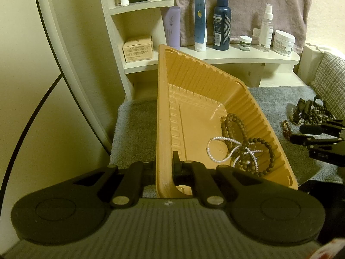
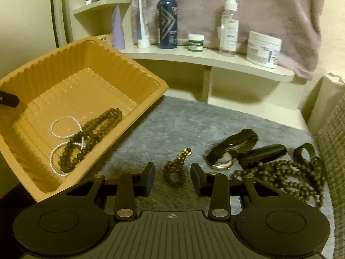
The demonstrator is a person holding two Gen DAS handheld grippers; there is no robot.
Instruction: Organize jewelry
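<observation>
A tan ribbed plastic tray sits tilted, one side raised. Inside it lie a white pearl strand and dark brown bead bracelets, tangled together. On the grey mat beside it rest an amber bead bracelet, a watch and a long dark bead necklace.

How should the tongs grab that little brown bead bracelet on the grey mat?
Probably from above, the open right tongs straddling the small amber-brown bead bracelet. Pinch across its rounded bead loop, not the thin gold chain end. It lies flat on the grey fluffy mat, already between the fingers, so closing there should catch both sides.
</observation>
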